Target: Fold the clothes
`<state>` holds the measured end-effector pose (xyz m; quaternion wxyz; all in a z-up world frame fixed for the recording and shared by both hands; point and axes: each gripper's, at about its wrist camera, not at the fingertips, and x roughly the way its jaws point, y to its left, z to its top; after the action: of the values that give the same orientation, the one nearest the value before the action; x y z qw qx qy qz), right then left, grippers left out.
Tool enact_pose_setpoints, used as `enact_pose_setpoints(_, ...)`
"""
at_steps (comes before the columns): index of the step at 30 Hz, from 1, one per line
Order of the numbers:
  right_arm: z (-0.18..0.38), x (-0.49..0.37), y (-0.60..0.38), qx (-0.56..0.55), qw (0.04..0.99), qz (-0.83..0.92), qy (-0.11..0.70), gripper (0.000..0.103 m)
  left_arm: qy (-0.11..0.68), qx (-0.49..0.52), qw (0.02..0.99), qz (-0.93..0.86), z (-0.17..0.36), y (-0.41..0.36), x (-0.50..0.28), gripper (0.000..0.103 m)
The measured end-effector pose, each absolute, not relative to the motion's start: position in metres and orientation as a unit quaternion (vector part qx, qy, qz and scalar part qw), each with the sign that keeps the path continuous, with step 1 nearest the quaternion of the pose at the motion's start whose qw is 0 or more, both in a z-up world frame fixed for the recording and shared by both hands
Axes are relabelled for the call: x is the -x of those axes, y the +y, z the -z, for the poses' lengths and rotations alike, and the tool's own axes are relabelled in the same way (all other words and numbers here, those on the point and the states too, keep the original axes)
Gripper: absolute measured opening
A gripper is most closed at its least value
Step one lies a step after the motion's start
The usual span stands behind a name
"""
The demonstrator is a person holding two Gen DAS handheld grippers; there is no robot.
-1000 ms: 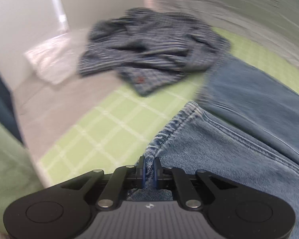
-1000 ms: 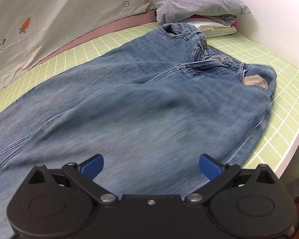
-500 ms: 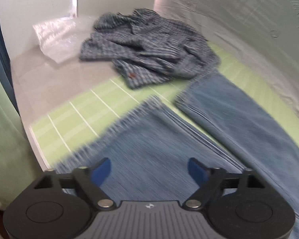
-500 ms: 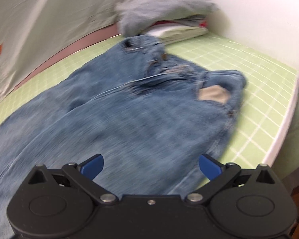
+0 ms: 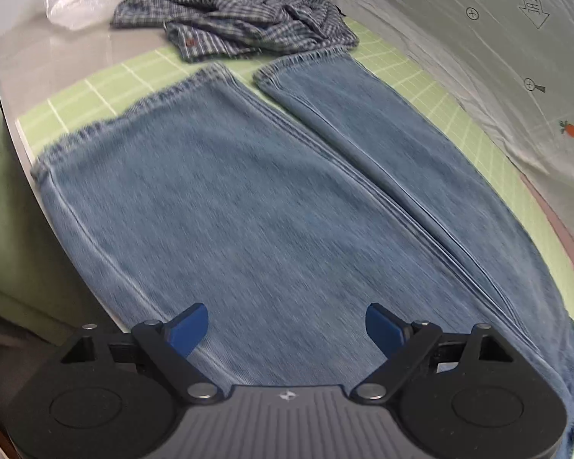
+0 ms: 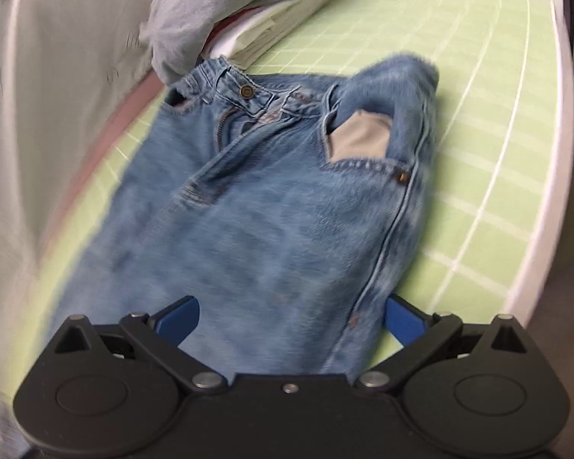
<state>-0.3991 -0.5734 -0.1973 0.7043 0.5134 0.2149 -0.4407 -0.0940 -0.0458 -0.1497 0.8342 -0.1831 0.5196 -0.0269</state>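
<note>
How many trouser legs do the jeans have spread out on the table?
2. The near leg lies flat just ahead of the left gripper; the far leg runs alongside it, nearer the carrot-print sheet.

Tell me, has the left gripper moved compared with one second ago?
Yes. The left gripper released the blue denim jeans hem and pulled back, away from the crumpled checked shirt.

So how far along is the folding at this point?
Done: a stack of folded clothes sits beyond the waistband. In hand: nothing gripped; the jeans lie spread flat and unfolded on the green mat, both the left gripper and right gripper open above them. Left: folding the jeans, then the crumpled checked shirt.
</note>
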Motion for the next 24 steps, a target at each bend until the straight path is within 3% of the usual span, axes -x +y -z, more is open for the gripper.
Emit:
enact_pose_setpoints(7, 0.218, 0.425, -0.572, -0.662, 0.646, 0.353, 0.142, 0.102, 0.532, 0.196, 0.823, 0.032, 0.154, -0.06, 0.109, 0.09)
enact_pose_setpoints(16, 0.226, 0.39, -0.552, -0.698, 0.643, 0.255, 0.186, 0.102, 0.546, 0.201, 0.812, 0.044, 0.157, -0.07, 0.117, 0.09)
enact_pose_setpoints(18, 0.22, 0.384, -0.554, -0.709, 0.642, 0.239, 0.167, 0.102, 0.546, 0.201, 0.812, 0.048, 0.156, -0.071, 0.119, 0.09)
enact_pose_setpoints(21, 0.212, 0.384, -0.557, -0.744, 0.64, 0.177, 0.074, 0.102, 0.548, 0.208, 0.809, 0.051, 0.157, -0.069, 0.12, 0.09)
enact_pose_setpoints(24, 0.209, 0.376, -0.562, -0.738, 0.645, 0.181, 0.085, 0.102, 0.553, 0.216, 0.804, 0.049, 0.16, -0.067, 0.121, 0.09)
